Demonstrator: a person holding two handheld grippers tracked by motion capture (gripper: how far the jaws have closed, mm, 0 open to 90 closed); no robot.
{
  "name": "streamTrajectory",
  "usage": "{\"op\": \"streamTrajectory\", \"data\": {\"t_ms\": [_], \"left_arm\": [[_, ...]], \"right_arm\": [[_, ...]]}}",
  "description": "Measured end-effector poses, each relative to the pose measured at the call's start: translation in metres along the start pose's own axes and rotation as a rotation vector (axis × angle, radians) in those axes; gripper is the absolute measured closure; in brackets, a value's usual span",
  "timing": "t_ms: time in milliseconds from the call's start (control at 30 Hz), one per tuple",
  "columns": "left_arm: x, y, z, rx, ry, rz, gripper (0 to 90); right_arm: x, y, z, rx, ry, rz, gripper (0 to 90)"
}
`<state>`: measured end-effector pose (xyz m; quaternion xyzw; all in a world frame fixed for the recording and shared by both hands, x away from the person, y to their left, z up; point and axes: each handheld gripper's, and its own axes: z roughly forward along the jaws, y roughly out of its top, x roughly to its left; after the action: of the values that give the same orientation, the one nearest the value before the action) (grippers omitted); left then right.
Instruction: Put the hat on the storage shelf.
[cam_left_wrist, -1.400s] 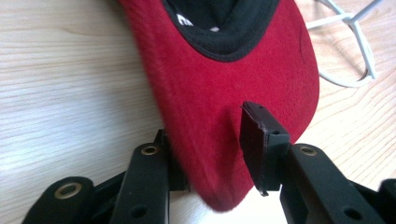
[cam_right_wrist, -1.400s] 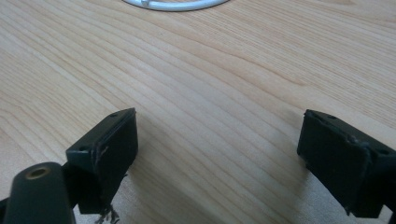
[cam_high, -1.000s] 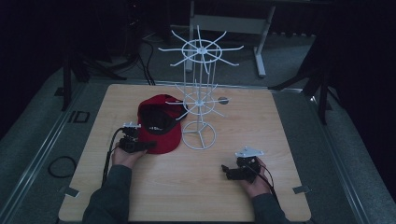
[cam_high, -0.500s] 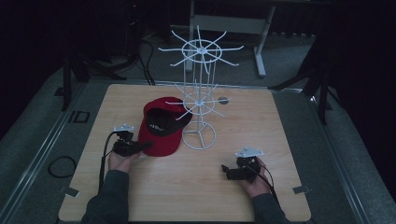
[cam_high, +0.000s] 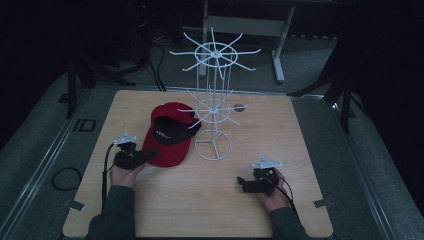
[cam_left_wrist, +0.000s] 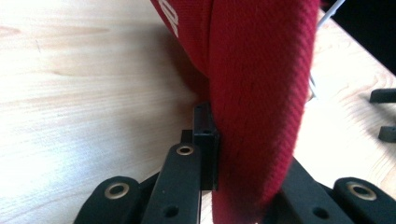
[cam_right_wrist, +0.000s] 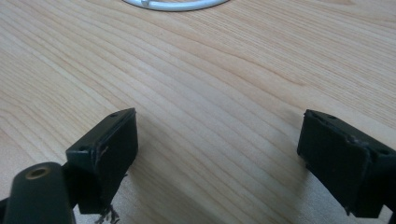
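My left gripper (cam_high: 148, 156) lies low and level over the light wooden table (cam_high: 300, 130), its jaws just closed and clamped on the brim of the red fabric cap (cam_high: 170, 135), which sits just ahead of it beside the white wire rack (cam_high: 212, 107). The left gripper view alone shows the pinched brim edge-on, while my right gripper (cam_high: 241, 183) rests on the table with jaws wide apart, bare wood between them

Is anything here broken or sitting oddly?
The right gripper has a frayed pad: loose threads hang from its lower edge. The red cap lies upside down against the white wire rack, its brim pinched by the left gripper. Nothing else stands out.
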<state>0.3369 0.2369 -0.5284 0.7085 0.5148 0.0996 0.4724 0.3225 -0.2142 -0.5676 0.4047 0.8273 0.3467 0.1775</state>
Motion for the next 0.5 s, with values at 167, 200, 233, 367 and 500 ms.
{"op": "streamTrajectory", "data": {"t_ms": [167, 200, 233, 367, 500], "left_arm": [[-0.001, 0.003, -0.005, -0.025, 0.002, 0.000, 85.5], [0.000, 0.003, -0.006, -0.028, 0.003, 0.000, 85.5], [-0.001, 0.003, -0.007, -0.035, 0.006, -0.003, 85.5], [-0.001, 0.005, -0.012, -0.056, 0.012, 0.000, 85.6], [-0.002, 0.007, -0.016, -0.073, 0.017, -0.005, 85.6]], "right_arm": [[0.000, 0.000, 0.000, 0.000, 0.000, 0.000, 12.1], [0.000, 0.000, 0.000, 0.000, 0.000, 0.000, 12.1], [0.000, 0.000, 0.000, 0.000, 0.000, 0.000, 12.2], [0.000, 0.000, 0.000, 0.000, 0.000, 0.000, 12.2], [0.000, 0.000, 0.000, 0.000, 0.000, 0.000, 12.2]]}}
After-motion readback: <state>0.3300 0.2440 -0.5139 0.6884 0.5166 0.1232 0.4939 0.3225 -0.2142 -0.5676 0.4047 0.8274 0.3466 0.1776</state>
